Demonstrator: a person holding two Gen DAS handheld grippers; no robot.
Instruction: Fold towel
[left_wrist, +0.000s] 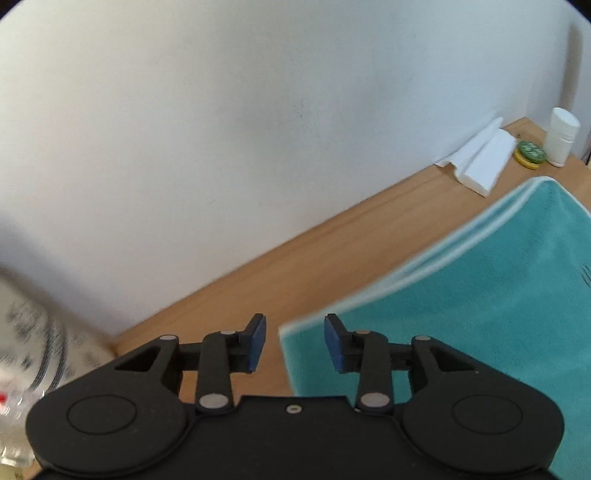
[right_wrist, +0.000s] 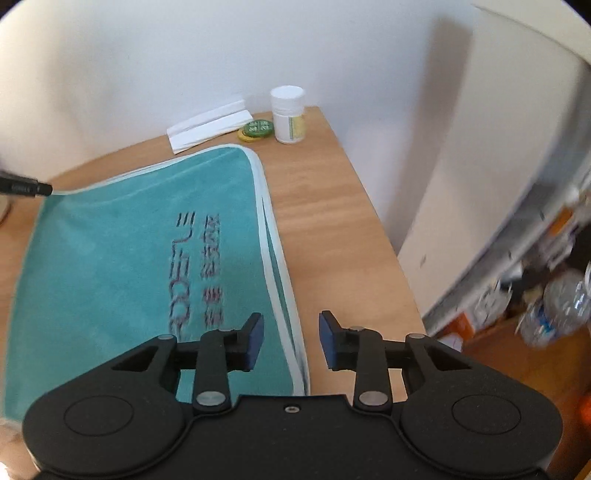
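Left tool (left_wrist: 294, 341): jaws standing apart, nothing between the blue pads. It hangs at the lower centre of its frame, over the near left corner of the towel (left_wrist: 461, 314).

Right tool (right_wrist: 291, 339): jaws likewise parted and empty, at the lower centre of its frame, over the towel's white-bound right edge.

Towel (right_wrist: 129, 258): teal with white binding, lying flat on the wooden counter (right_wrist: 325, 206). It fills the lower right of the left view and the left and centre of the right view. Doubled binding lines along the far and right edges suggest at least one fold already made; this is a judgement, since the layers themselves are hard to separate. Any further fold is not yet begun, as neither tool has hold of cloth.

Beyond the towel, against the wall: white folded sheets (right_wrist: 210, 123), a green-and-yellow round tin (right_wrist: 258, 130), a white lidded bottle (right_wrist: 290, 116).

Right view only: dark lettering on the towel face, the counter's right edge, blurred clutter on the floor at lower right, and a dark tip at the left edge touching the towel's far left corner, possibly the other tool.

Left view only: a blurred patterned item (left_wrist: 33, 350) at lower left; what it is cannot be told.
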